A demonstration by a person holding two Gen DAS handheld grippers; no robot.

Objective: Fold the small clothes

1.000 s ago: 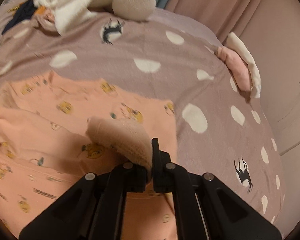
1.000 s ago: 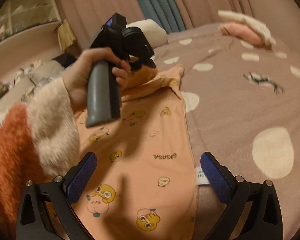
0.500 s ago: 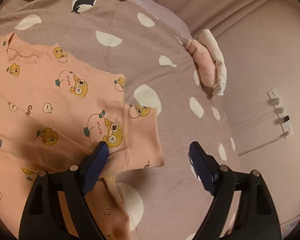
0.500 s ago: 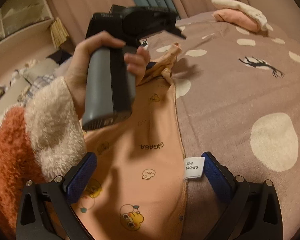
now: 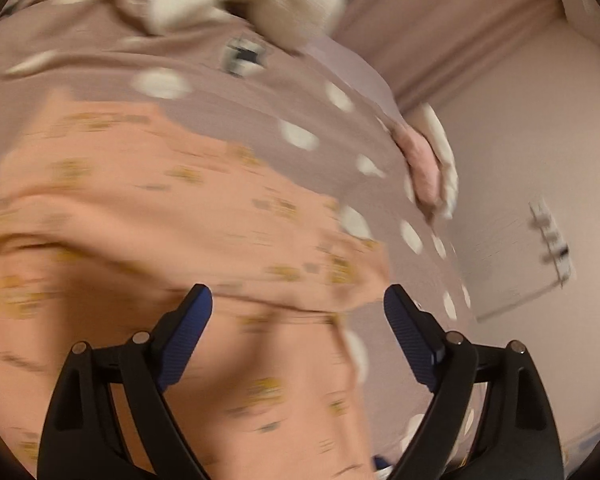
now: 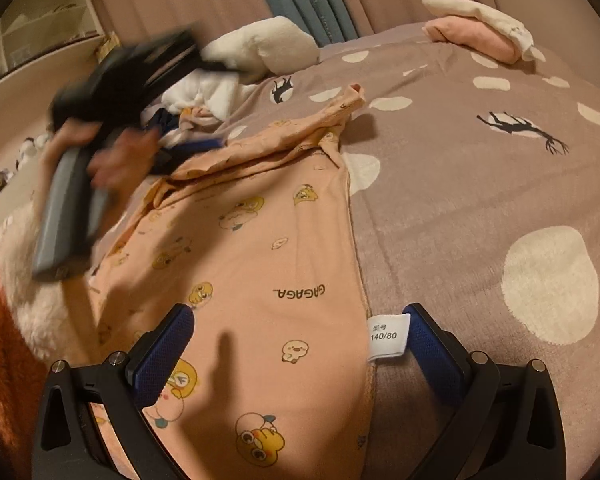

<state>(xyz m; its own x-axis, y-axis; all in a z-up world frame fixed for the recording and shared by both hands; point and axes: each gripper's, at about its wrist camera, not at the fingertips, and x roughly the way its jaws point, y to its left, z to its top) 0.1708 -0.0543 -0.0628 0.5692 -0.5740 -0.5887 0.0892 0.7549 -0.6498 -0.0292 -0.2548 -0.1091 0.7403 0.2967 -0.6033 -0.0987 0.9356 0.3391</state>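
Observation:
A peach child's top (image 6: 252,264) printed with yellow ducks lies flat on the spotted mauve bedspread (image 6: 480,184). One sleeve (image 6: 300,136) is laid across its far end. My right gripper (image 6: 298,320) hovers open low over the near edge of the top, with the white size label (image 6: 388,336) just inside its right finger. The left wrist view is motion-blurred. There my left gripper (image 5: 298,308) is above the peach top (image 5: 160,220), and its jaws are opening with no cloth pressed between them. A hand (image 6: 112,160) holds that gripper at the left of the top.
Folded pink and cream clothes (image 6: 476,36) sit at the bed's far right edge, also visible as folded clothes (image 5: 428,164) beside the wall. A white plush pillow (image 6: 264,46) and a loose heap of clothes (image 6: 196,100) lie at the far left. Curtains hang behind.
My left gripper was shut on the sleeve cuff, then let it go, opened wide and swung back away from it. The sleeve now lies across the top. The right gripper stayed put.

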